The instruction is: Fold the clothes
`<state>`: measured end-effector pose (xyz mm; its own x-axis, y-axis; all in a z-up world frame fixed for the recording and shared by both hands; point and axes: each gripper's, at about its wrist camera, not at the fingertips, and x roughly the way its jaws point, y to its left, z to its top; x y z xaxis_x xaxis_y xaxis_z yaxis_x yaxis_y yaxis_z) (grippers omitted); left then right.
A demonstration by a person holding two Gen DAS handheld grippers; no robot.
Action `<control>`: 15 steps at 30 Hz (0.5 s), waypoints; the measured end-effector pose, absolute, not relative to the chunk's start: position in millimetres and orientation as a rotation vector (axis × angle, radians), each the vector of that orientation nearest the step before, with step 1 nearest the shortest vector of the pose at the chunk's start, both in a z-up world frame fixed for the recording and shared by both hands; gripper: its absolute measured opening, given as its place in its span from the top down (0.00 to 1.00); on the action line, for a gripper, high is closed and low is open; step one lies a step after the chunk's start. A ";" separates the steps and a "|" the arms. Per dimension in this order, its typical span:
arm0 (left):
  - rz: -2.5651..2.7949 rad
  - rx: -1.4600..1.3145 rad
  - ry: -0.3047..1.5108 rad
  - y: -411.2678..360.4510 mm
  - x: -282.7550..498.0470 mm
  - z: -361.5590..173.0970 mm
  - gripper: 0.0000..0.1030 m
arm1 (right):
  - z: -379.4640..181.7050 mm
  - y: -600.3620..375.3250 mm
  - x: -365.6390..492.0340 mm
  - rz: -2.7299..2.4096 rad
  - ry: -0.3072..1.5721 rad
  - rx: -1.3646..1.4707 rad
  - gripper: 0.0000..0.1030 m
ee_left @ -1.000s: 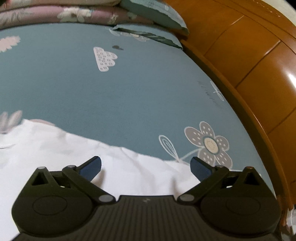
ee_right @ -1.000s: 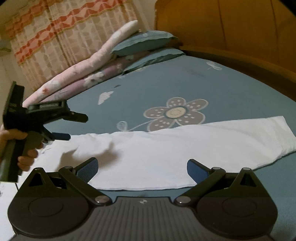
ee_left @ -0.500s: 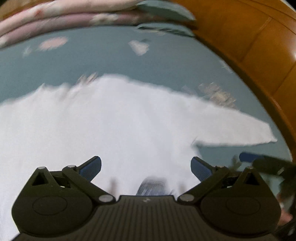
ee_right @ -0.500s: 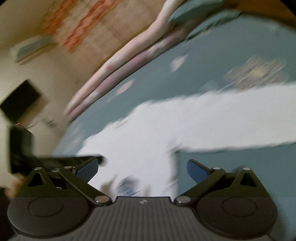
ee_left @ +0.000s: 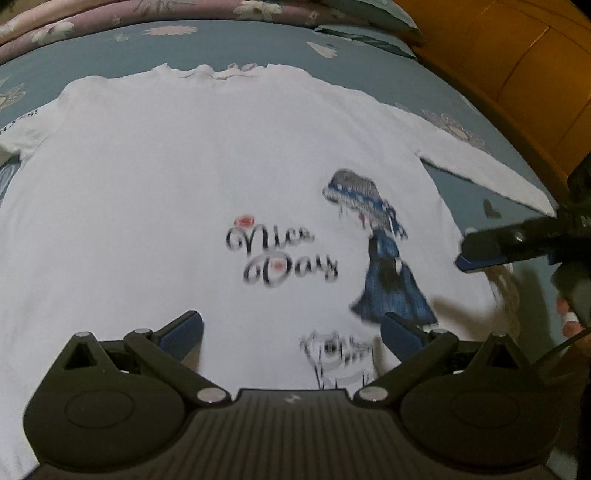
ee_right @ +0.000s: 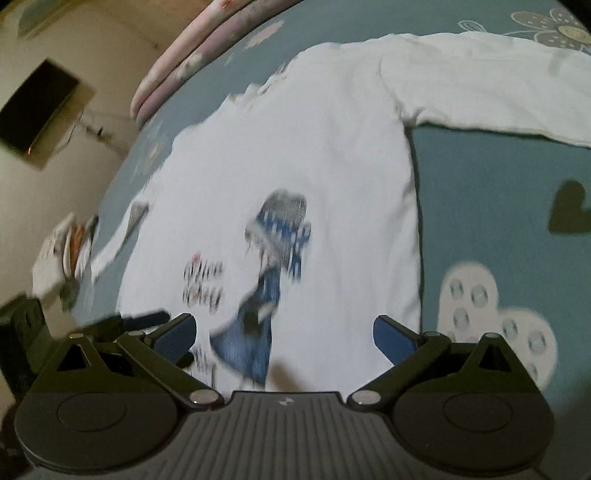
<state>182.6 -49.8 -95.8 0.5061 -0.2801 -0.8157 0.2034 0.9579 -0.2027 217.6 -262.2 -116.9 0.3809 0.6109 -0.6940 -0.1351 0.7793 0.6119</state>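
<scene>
Spreading across the whole scene is the bed, its blue-grey flowered sheet running up to the wooden headboard, with rolled quilts and pillows stacked along the far edge. On that sheet lies the white long-sleeved shirt, print side up and flat, collar towards the quilts, one sleeve stretched straight out to the side. Nothing is folded yet, by the look of it.

It looks soft, light and limp, so I'd judge it will sag wherever it isn't held and could drag wrinkles across the sheet. The sensible holds are the sleeve cuff, the shoulder seam or the hem corners, pinched through both layers.

Down to the tools now. The left hand-held gripper hovers over the lower front of the shirt, near the lettering, fingers spread wide, gripping nothing. The right hand-held gripper hangs over the shirt's side seam by the printed girl, jaws likewise apart and empty.

Containers? None in sight, just some blurred things off the bed's far side that I can't make out.
</scene>
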 end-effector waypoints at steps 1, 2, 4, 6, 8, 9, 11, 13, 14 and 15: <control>-0.295 -0.084 1.005 -49.5 176.8 -96.7 0.01 | -115.9 -262.2 210.2 0.512 1.086 0.487 0.00; -0.298 -0.082 1.006 -50.2 171.2 -96.7 0.01 | -114.9 -262.2 202.9 0.521 1.088 0.468 0.00; -0.311 -0.072 1.002 -53.9 160.9 -95.3 0.01 | -115.2 -264.3 193.5 0.551 1.080 0.439 0.00; -0.346 -0.050 0.984 -63.7 152.3 -91.3 0.01 | -113.1 -270.5 189.8 0.560 1.057 0.470 0.00; -0.402 -0.031 0.953 -78.4 144.8 -84.7 0.01 | -108.7 -282.2 191.7 0.553 1.046 0.536 0.00; -0.438 -0.021 0.941 -87.4 143.2 -81.8 0.01 | -106.5 -288.1 192.7 0.549 1.040 0.569 0.00; -0.497 -0.015 0.926 -102.7 143.8 -78.4 0.01 | -99.3 -299.4 193.5 0.558 1.018 0.628 0.00; -0.533 -0.032 0.926 -112.7 148.2 -78.7 0.01 | -88.6 -304.0 190.7 0.615 0.990 0.670 0.00; -0.551 -0.040 0.925 -117.8 150.4 -78.8 0.01 | -83.3 -306.2 189.2 0.644 0.975 0.691 0.00; -0.569 -0.049 0.925 -122.8 152.7 -78.9 0.01 | -77.3 -307.2 185.2 0.673 0.957 0.692 0.00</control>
